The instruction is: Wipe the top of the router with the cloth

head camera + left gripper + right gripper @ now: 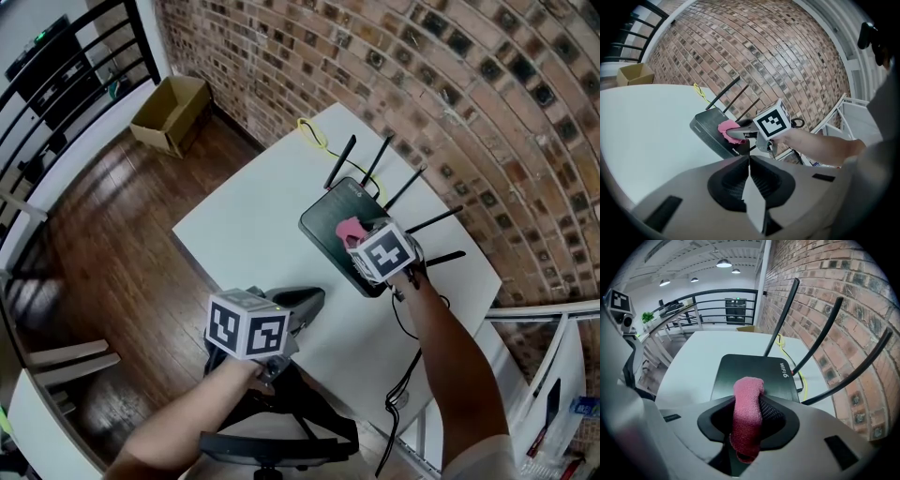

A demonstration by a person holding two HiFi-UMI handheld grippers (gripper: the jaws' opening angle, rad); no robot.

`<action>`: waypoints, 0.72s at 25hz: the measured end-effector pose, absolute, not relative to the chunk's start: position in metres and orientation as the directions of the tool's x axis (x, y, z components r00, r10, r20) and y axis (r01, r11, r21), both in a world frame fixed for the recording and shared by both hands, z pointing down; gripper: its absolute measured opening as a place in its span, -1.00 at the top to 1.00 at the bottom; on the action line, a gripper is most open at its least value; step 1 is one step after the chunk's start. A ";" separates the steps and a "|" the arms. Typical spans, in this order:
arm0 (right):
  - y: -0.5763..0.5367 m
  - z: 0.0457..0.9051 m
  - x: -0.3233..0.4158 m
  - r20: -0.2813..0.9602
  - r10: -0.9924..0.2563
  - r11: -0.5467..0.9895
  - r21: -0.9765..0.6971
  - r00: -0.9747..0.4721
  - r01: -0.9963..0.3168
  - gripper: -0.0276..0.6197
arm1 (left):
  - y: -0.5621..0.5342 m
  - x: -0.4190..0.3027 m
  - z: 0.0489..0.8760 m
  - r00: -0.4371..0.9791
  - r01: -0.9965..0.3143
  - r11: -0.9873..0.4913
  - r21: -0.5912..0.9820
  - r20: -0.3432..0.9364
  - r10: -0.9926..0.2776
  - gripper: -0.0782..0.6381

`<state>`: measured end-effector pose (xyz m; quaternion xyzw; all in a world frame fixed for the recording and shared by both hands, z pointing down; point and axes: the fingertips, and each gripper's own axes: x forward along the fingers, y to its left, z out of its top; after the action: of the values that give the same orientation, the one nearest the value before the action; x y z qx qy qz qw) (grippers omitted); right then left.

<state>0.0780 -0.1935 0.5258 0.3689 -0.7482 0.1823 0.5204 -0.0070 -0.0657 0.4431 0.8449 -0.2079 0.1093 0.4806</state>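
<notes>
Pink cloth [747, 418] sits clamped in my right gripper [359, 240] on the router [328, 223], at 1 o'clock on the table [253, 225]. My left gripper [750, 187] is closed and empty. Pushing toward 12 risks snagging the antennas [339, 161] and shoving the router

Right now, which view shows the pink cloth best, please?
The right gripper view: the pink fabric cloth is close-up, clamped in the right tool. Head and left gripper views show only a small pink patch.
</notes>
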 end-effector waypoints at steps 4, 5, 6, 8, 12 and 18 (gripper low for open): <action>-0.186 0.525 0.065 0.910 -0.359 0.690 0.109 -0.208 -0.715 0.50 | -0.062 -0.008 0.442 0.890 -0.456 -0.450 0.768 0.383 -0.247 0.73; -0.185 0.526 0.062 0.909 -0.358 0.702 0.112 -0.213 -0.703 0.50 | -0.062 -0.008 0.442 0.890 -0.456 -0.449 0.769 0.383 -0.248 0.73; -0.183 0.527 0.060 0.908 -0.357 0.710 0.114 -0.217 -0.695 0.50 | -0.062 -0.009 0.441 0.890 -0.455 -0.448 0.769 0.382 -0.249 0.73; -0.176 0.527 0.058 0.910 -0.358 0.711 0.122 -0.207 -0.692 0.50 | -0.061 -0.010 0.440 0.890 -0.456 -0.447 0.769 0.381 -0.251 0.73; -0.167 0.524 0.050 0.903 -0.368 0.717 0.123 -0.223 -0.687 0.50 | -0.059 -0.012 0.440 0.888 -0.460 -0.447 0.768 0.383 -0.255 0.73; -0.169 0.521 0.050 0.883 -0.394 0.691 0.101 -0.255 -0.716 0.31 | -0.057 -0.015 0.438 0.886 -0.464 -0.449 0.763 0.387 -0.257 0.73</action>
<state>0.0503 -0.1687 0.5213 0.3580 -0.7754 0.1627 0.4941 -0.0151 -0.0568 0.4377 0.8444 -0.2134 0.1082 0.4794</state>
